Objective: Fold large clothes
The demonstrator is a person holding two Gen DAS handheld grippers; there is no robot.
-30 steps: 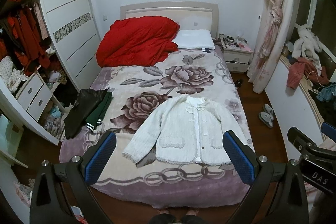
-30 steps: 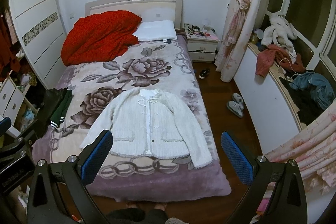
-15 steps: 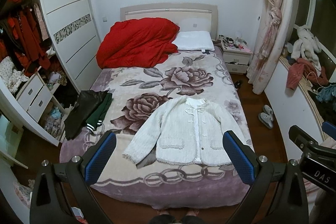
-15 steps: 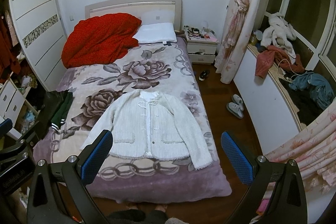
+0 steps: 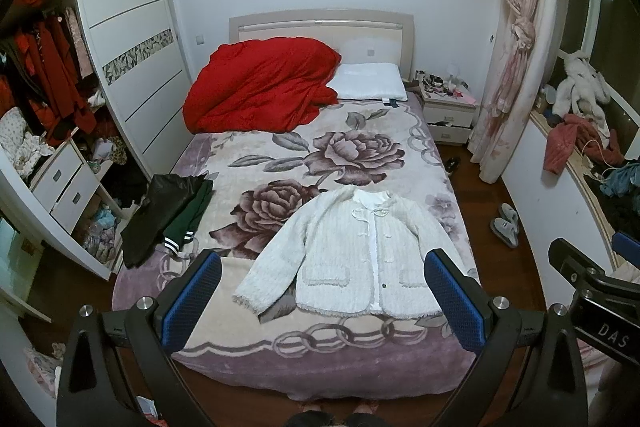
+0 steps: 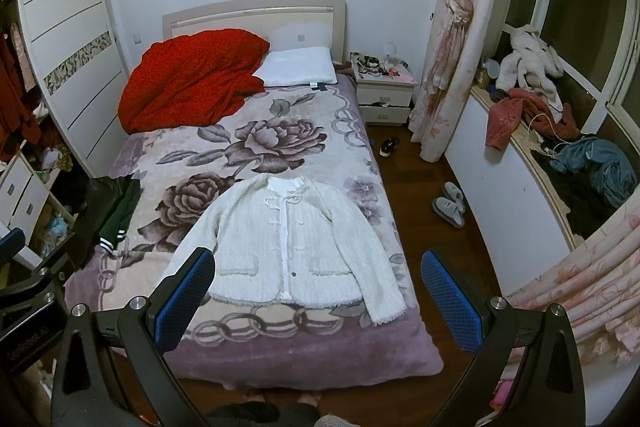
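Floral bedspread (image 5: pixel 352 151) under flat, buttoned white cardigan (image 5: pixel 356 255), sleeves spread; both hand-held grippers (image 5: pixel 324 301) (image 6: pixel 320 297) released.

The cardigan (image 5: pixel 356 255) is looking like fuzzy, nubbly knit. The blanket (image 5: pixel 320 155) is showing plush, matt pile. The floor (image 6: pixel 424 187) is gleaming as glossy wood.

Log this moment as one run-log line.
stage: pre-grasp | white cardigan: flat, buttoned, on bed | left gripper: open, above bed, empty | right gripper: open, empty | folds: none
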